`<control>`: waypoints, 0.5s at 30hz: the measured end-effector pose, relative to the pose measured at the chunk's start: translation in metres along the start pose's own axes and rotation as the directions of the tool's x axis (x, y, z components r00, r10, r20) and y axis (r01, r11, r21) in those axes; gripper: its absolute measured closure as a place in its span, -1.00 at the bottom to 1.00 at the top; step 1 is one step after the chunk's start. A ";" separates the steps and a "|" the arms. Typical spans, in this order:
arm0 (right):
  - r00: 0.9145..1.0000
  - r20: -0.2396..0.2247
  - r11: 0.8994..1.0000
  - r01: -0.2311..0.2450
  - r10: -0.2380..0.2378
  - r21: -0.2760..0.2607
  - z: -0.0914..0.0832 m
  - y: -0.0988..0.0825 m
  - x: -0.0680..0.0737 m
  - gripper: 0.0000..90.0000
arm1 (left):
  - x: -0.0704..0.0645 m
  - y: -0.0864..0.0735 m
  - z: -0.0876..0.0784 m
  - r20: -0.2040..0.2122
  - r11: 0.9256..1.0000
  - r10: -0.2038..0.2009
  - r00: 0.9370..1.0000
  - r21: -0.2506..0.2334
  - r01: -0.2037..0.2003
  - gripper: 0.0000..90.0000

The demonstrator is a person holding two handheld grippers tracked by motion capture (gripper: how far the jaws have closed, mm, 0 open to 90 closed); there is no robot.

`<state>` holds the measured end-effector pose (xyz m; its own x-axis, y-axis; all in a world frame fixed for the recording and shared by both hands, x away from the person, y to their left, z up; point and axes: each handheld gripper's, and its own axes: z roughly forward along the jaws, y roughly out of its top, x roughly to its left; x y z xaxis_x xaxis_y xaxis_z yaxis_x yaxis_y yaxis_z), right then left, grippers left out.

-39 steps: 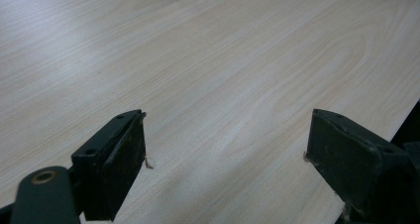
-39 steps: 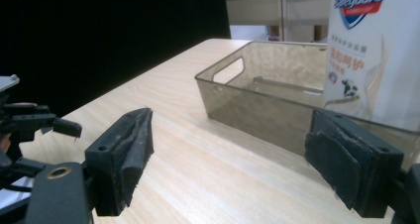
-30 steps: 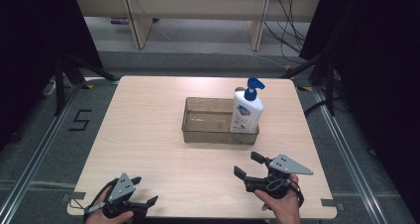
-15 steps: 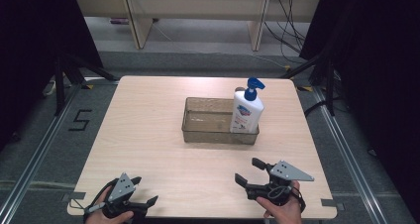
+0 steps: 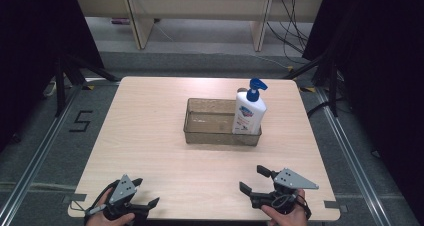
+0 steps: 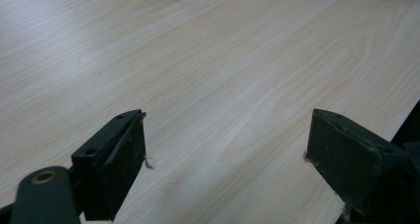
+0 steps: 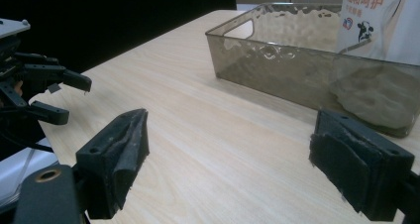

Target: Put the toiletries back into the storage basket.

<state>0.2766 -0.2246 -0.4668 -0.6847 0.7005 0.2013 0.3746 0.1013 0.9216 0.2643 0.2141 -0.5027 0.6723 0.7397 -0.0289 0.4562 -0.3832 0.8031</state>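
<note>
High view, bin: clear smoky plastic bin [image 5: 210, 129] sits mid counter [image 5: 150, 136], a bit toward the far edge & right of centre.
High view, bottle: white pump bottle [image 5: 249, 112] w/ blue pump head, upright inside the bin at its right end.
High view, left claw: left claw [image 5: 146, 194] at the near-left corner of the counter, held by a hand, jaws apart, nothing between them; well apart from the bin.
High view, right claw: right claw [image 5: 255, 179] at the near-right edge, grey plate on top, jaws spread wide & empty; nearer the bin than the left one but not touching it.
Left gripper view, claw: left claw [image 6: 225, 142] open wide, bare wood grain between the jaws; a dark edge of the bin shows at the very top.
Right gripper view, claw: right claw [image 7: 228, 149] wide open, holds nothing, low over the counter.
Right gripper view, bin: bin [image 7: 297, 70] ahead & to the right, near corner close to the right jaw; the bottle [image 7: 381, 21] stands in it, label w/ printed characters, seen thru the wall.
Right gripper view, other claw: left claw [image 7: 74, 97] far left, over the counter edge.
</note>
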 end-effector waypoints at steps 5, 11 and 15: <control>1.000 0.013 1.000 0.019 -0.019 0.007 -0.003 -0.002 0.001 -0.66 | 0.000 0.000 0.000 -0.001 1.000 0.001 1.000 0.000 -0.001 -0.67; 1.000 -0.001 1.000 -0.009 0.009 0.027 -0.006 -0.007 0.001 -0.66 | 0.000 0.000 0.000 0.001 1.000 -0.003 1.000 -0.003 0.003 -0.67; 1.000 0.014 0.999 0.007 -0.007 0.039 -0.007 -0.009 0.000 -0.66 | -0.001 0.000 0.000 0.001 1.000 -0.003 1.000 -0.003 0.003 -0.67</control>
<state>0.2687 -0.2303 -0.4730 -0.6784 0.7097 0.1899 0.3941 0.1334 0.9093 0.2640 0.2137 -0.5028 0.6713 0.7405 -0.0319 0.4567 -0.3793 0.8047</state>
